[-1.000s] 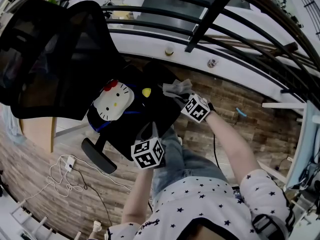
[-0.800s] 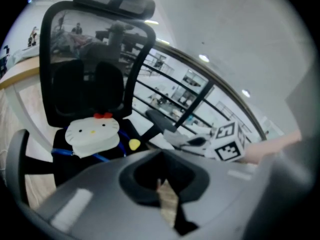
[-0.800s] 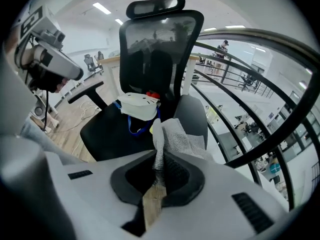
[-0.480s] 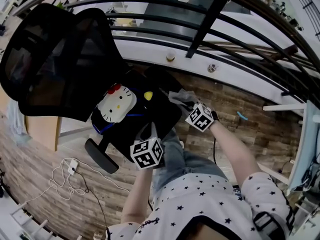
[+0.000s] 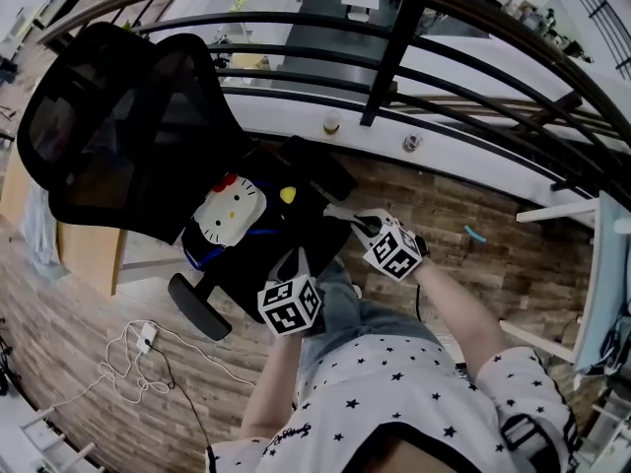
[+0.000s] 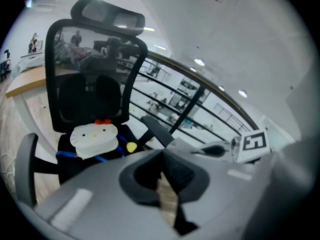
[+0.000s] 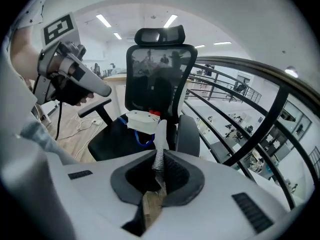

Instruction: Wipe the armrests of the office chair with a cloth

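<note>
Right claw (image 7: 159, 173) pinches the cloth (image 7: 161, 134) just short of the armrest (image 7: 190, 134), which runs lengthwise away from it. Left claw (image 6: 167, 179), pressed together and empty, is farther from that armrest.

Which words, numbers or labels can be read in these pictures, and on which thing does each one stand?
No words, numbers or brand names can be read in any view.
Left cube and right cube: only black and white square patterns, no letters.
Cat-face cushion: a drawn face and a red bow, no print.
</note>
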The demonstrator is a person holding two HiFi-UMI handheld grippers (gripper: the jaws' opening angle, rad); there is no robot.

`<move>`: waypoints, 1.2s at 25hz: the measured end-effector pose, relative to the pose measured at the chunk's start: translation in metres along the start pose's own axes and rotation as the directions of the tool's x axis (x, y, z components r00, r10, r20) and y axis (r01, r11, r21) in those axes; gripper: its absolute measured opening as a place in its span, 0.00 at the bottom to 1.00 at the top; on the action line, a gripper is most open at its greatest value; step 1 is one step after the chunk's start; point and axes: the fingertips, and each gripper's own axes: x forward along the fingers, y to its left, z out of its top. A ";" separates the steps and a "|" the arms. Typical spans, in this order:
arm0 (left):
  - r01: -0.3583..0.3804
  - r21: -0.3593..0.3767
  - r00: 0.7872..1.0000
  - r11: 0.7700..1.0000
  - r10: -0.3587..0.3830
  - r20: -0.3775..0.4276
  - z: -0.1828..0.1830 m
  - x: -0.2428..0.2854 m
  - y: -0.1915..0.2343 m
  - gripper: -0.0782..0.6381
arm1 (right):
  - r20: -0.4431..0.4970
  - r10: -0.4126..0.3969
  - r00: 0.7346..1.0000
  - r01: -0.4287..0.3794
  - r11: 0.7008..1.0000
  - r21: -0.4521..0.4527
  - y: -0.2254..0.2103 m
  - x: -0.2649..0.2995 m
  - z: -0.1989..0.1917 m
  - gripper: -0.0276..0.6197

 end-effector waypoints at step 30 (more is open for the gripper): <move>0.012 0.081 0.992 0.997 -0.022 0.123 -0.015 -0.065 -0.066 0.12 | 0.342 -0.141 0.929 0.008 0.932 0.363 0.043 -0.162 0.021 0.09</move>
